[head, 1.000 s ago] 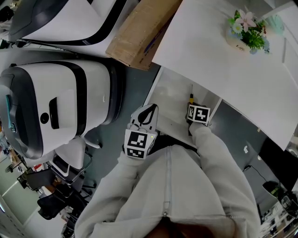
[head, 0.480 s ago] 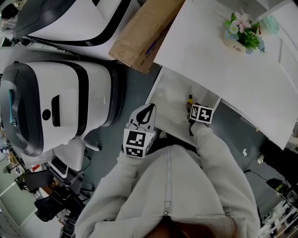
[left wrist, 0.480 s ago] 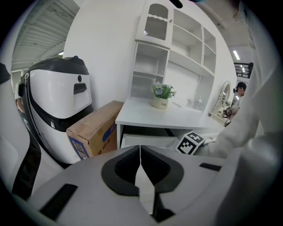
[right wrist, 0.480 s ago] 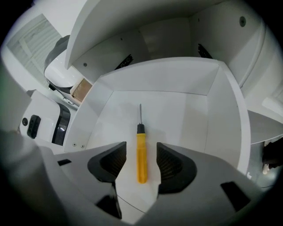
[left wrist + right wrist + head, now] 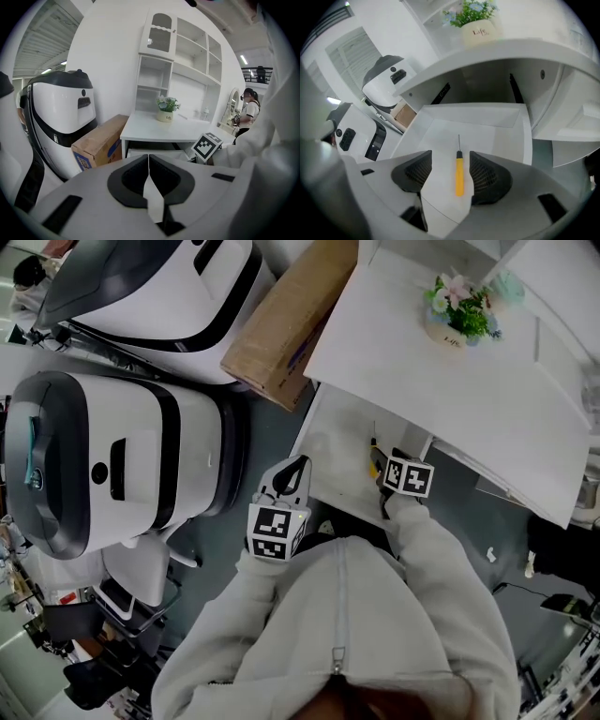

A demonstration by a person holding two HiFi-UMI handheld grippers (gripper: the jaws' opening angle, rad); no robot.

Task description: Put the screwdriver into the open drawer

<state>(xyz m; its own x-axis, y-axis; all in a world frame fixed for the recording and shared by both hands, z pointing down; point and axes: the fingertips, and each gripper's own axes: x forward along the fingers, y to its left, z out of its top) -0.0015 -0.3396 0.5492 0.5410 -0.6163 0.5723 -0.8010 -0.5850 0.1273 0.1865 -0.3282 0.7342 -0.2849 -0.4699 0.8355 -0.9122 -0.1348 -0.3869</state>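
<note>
The screwdriver (image 5: 459, 174) lies in the drawer (image 5: 490, 136). The right gripper (image 5: 451, 165) has just been opening and has let it go. The left gripper (image 5: 148, 174) is clenched on nothing.

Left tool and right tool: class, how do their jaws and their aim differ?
The left tool is shut and empty; the right tool is open, its jaws just opened, with the screwdriver lying loose between them in the drawer. The left faces the desk front; the right looks down into the drawer. Both bear marker cubes.
</note>
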